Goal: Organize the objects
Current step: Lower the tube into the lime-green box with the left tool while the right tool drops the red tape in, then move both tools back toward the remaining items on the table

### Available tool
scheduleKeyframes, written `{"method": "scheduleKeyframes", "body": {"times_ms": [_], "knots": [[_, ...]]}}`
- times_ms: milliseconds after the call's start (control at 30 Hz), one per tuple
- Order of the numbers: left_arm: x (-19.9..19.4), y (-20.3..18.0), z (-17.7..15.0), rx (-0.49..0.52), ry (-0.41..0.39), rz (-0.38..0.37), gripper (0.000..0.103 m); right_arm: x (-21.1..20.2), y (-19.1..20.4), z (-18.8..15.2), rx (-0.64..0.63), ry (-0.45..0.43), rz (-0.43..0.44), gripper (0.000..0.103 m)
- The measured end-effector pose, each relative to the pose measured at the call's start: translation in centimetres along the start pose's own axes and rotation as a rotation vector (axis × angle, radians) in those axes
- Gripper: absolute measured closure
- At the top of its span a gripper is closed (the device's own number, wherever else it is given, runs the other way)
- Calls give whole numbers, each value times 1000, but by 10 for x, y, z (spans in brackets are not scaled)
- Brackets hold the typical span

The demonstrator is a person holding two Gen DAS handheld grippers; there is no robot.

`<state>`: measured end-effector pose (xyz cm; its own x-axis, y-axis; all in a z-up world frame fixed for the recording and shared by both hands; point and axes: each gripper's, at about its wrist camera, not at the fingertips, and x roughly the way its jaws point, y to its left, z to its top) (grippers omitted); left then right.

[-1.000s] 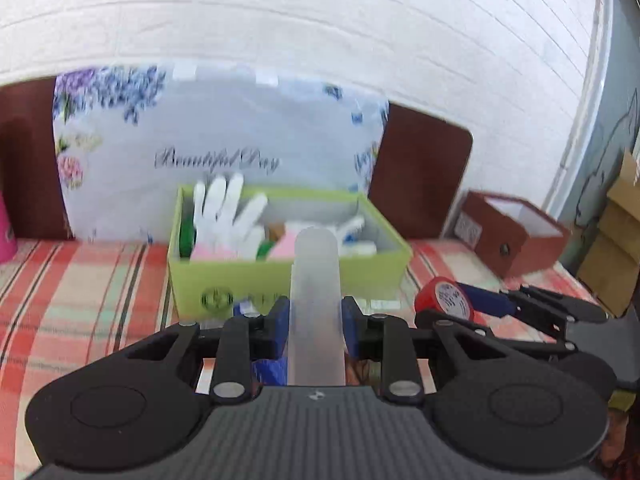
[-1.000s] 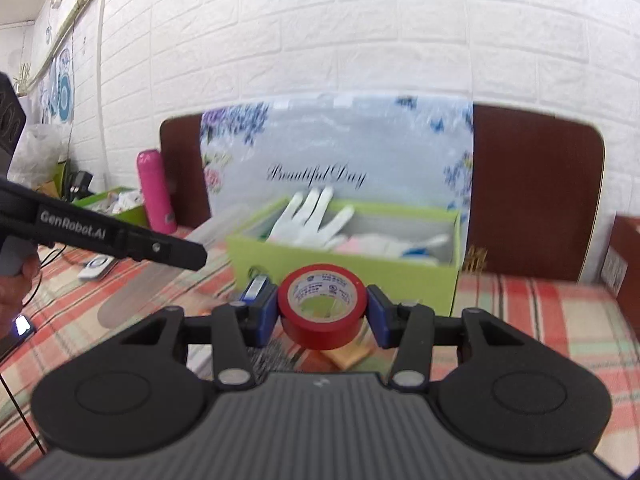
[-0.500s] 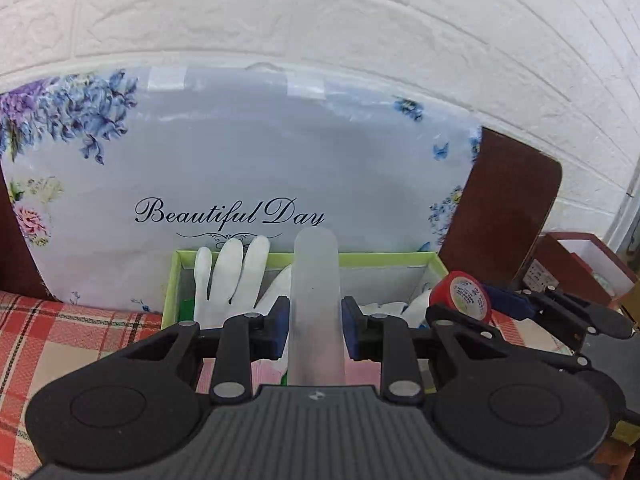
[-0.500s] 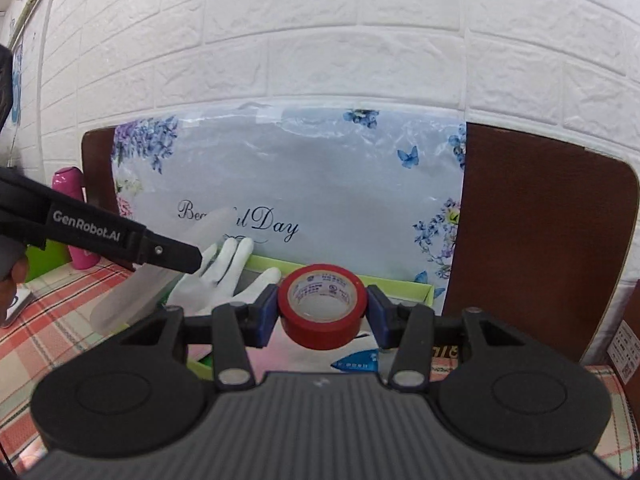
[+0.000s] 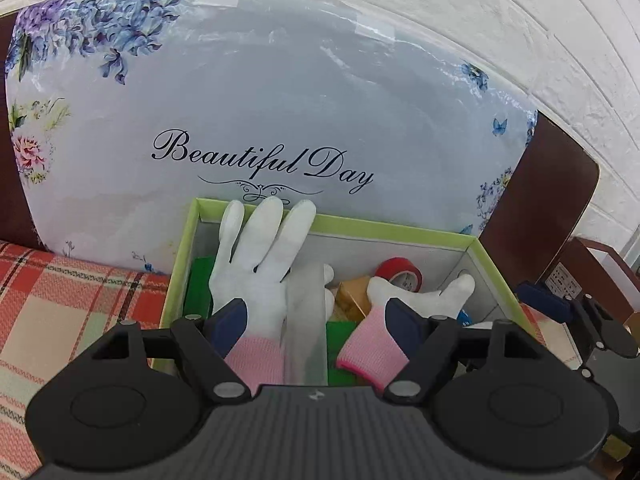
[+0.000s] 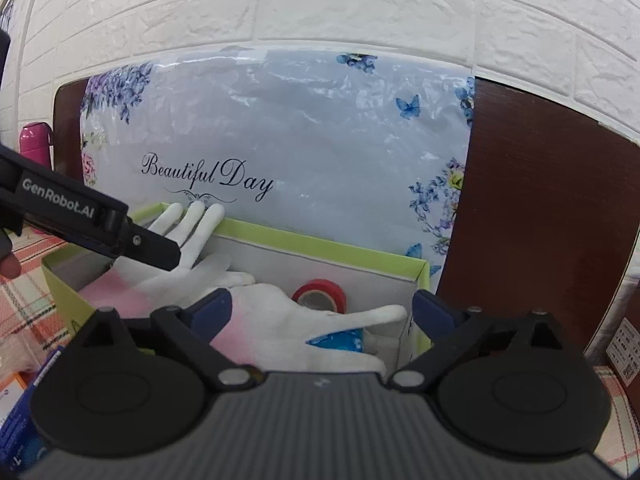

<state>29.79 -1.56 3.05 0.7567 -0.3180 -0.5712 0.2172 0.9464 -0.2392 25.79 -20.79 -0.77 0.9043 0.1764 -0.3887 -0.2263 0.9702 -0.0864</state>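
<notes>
Translucent frosted plastic strip lay lengthwise in the lime-green cardboard box, directly ahead of and between the left tongs, long axis pointing away from them. Red tape roll sat beyond the right tongs. Half a second earlier both were clamped; now both tongs were opening, gripping nothing.

The left gripper hangs over the green box, its jaws opening; the translucent strip lies between them, free of both pads, across a white glove. A red tape roll sits deeper in the box beside a second glove, and the right gripper's fingers show at the right edge.
</notes>
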Motion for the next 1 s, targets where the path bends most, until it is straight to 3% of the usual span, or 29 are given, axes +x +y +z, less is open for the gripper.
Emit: {"method": "scheduleKeyframes", "body": {"times_ms": [233, 433, 700, 1000], "knots": [[-54, -24, -7, 39, -33, 48, 24, -56, 2, 5, 64, -50, 11, 0], [-105, -37, -36, 65, -76, 66, 23, -114, 8, -8, 117, -72, 27, 0], [-128, -30, -94, -16, -15, 55, 23, -167, 26, -47, 160, -49, 38, 0], [-126, -21, -134, -49, 74, 106, 23, -184, 44, -87, 184, 16, 48, 0]]}}
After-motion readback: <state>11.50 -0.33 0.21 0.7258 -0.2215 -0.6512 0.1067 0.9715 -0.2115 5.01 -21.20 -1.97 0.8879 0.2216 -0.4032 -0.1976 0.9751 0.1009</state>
